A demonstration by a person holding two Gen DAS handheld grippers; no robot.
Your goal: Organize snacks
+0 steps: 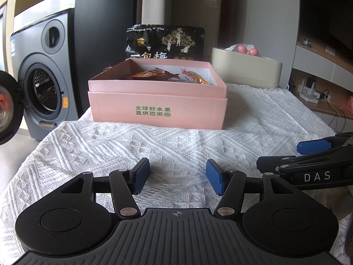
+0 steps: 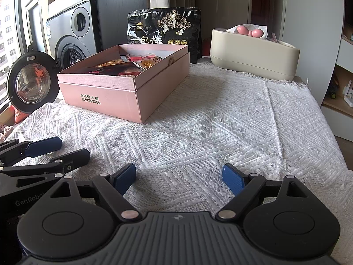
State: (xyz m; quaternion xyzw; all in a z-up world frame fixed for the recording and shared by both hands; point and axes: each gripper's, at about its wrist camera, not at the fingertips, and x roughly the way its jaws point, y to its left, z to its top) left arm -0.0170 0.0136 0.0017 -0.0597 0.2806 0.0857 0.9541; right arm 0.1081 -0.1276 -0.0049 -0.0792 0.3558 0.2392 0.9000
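Nearest us, our left gripper hovers over the white woven cloth, jaws released, nothing between them. At three o'clock our right gripper is spread wider, gripping nothing either. At twelve o'clock sits the pink box, snack packets piled inside. Behind it a black snack bag stands upright; a cream container at one o'clock.

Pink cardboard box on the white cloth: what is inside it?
The open pink cardboard box holds several small wrapped snack packets, orange, red and dark brown. Its near wall and the top packets cover whatever lies lower, so the count is unclear.
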